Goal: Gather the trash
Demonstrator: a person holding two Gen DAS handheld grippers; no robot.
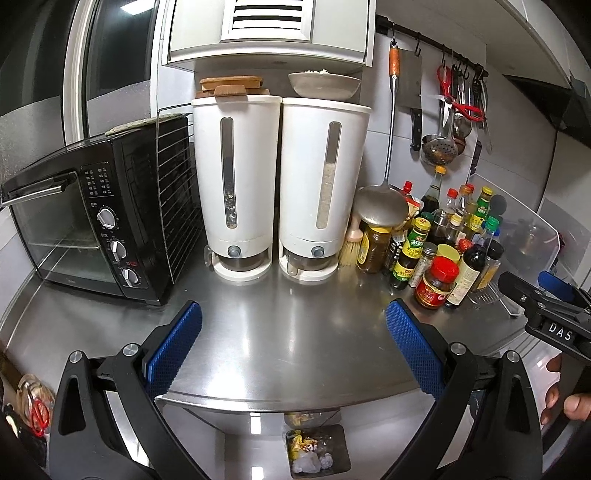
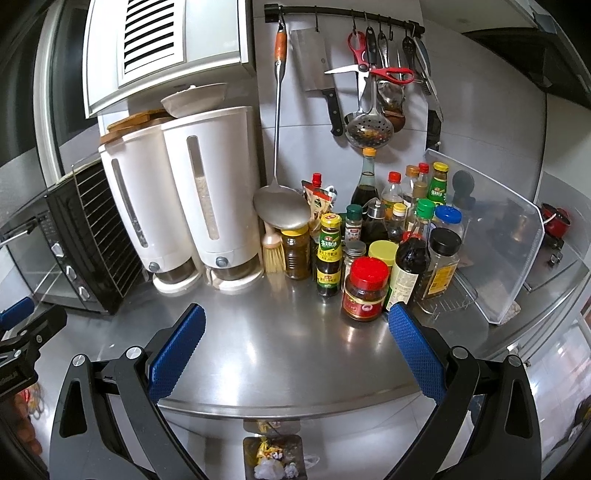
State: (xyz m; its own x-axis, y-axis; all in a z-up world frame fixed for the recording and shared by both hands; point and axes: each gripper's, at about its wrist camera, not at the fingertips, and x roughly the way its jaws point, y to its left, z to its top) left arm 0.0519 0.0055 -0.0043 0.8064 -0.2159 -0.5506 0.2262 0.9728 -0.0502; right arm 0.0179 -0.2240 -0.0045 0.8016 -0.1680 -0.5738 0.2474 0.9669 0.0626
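Two grippers are hovering over the front edge of the steel bench (image 1: 295, 332), both spread wide with nothing between their blue pads: the left gripper (image 1: 293, 347) and the right gripper (image 2: 297, 349). Below that front edge, a dark bin (image 1: 341, 454) is sitting on the floor, holding the trash (image 1: 308, 452), a heap of yellow wrappers and crumpled white scraps; the bin is partly cut off by the frame's lower border and its contents are too small to sort out.

Along the back edge of the bench, two white grain dispensers (image 1: 280, 184) are standing side by side, with a black toaster oven (image 1: 96, 229) occupying the back left corner. Toward the back right, a crowd of sauce bottles (image 2: 388, 236) is filling the space, fronted by a red-lidded jar (image 2: 365, 291) just beside the right gripper's outer finger. Their labels are carrying Chinese print too small to read. A clear plastic splash guard (image 2: 498, 240) is leaning at the right edge, blurring whatever is behind it. Utensils are hanging on a wall rail (image 2: 343, 18). In the left wrist view, the letters "DAS" are showing on the right gripper's body.
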